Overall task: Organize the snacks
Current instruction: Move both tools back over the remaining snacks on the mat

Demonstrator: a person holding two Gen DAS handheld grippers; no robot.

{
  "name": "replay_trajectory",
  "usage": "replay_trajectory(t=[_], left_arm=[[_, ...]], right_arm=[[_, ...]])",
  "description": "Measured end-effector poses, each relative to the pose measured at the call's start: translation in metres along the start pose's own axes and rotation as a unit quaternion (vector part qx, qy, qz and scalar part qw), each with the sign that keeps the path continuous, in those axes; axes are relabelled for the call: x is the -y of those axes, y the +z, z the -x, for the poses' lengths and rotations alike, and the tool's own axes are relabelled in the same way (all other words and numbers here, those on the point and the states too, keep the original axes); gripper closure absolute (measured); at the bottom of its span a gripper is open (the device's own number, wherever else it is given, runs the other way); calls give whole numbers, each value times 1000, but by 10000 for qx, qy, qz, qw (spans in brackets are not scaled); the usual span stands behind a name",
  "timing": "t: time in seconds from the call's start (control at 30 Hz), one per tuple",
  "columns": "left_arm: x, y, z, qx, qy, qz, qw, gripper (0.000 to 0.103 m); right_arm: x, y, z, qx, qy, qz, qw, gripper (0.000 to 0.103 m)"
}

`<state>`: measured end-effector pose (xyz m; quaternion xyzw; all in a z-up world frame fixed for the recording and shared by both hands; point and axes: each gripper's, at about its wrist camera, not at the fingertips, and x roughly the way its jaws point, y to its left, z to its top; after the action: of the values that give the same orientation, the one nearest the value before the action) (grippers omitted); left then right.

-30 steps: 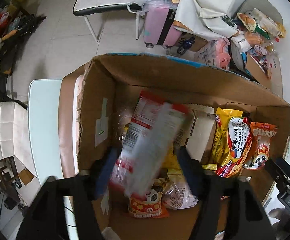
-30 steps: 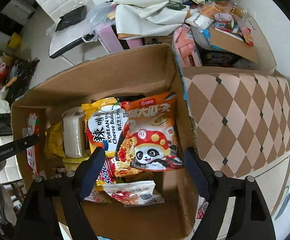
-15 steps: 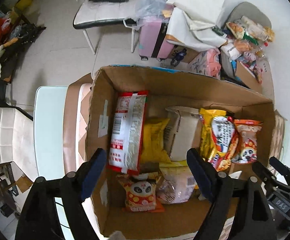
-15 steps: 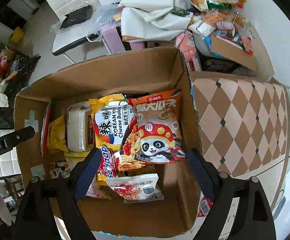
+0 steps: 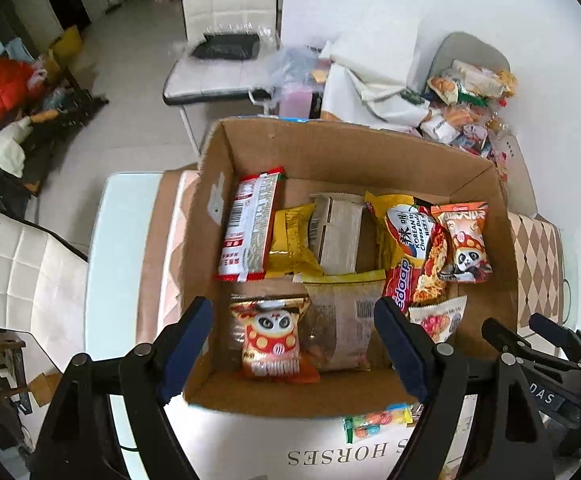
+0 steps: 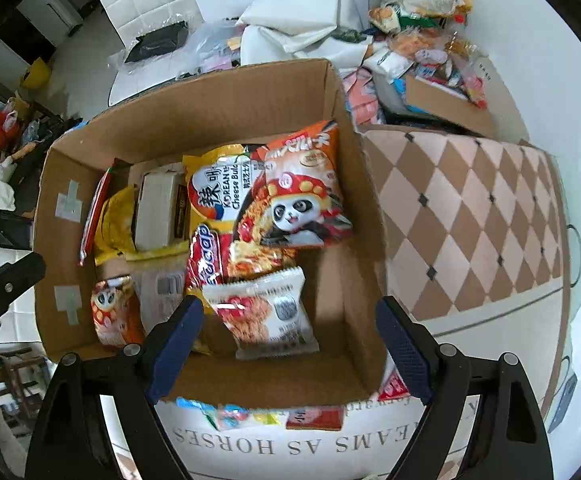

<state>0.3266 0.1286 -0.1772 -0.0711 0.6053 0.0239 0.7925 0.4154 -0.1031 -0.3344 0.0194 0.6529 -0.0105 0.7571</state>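
Ahead of the left gripper (image 5: 293, 334), the cardboard box (image 5: 330, 148) sits open-topped with snack packets packed inside. The jaws are spread wide and grip nothing. One second ago a red-and-white noodle packet (image 5: 250, 226) was between these jaws in blurred motion; half a second ago it already lay free, and it now stands on edge against the box wall, forward and left of the fingertips, touching a yellow packet (image 5: 292, 240) on its right. The gripper has since drawn back and up, so more of the room shows around the box. The release is complete.

Directly between the left fingertips lie a small panda packet (image 5: 272, 338) and a clear-fronted packet (image 5: 344, 324), both flat on the box floor.

The right gripper (image 6: 289, 330) is likewise released and empty, hovering above the near right corner of the box. A white packet (image 6: 268, 312) lies just ahead between its fingers; beyond it stand an orange panda noodle packet (image 6: 302, 188) and a Korean cheese noodle packet (image 6: 216, 184).

Judgement: one item has been stowed. Loose snacks (image 6: 250, 416) remain on the tablecloth (image 6: 470, 216) just below the box's near wall, close under both grippers; these are likely the next pick.
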Motion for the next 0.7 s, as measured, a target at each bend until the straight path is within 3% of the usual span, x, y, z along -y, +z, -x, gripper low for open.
replay_trajectory(t=[0.2,0.7], left_arm=[[5,-38,34,523,129,-42,9985,21],[21,-122,92,882,75,-177,9959,21]], right_arm=[[1,-32,30,413,-109,90,9990,13],[-3,-115,111,1219,19,368,9919,13]])
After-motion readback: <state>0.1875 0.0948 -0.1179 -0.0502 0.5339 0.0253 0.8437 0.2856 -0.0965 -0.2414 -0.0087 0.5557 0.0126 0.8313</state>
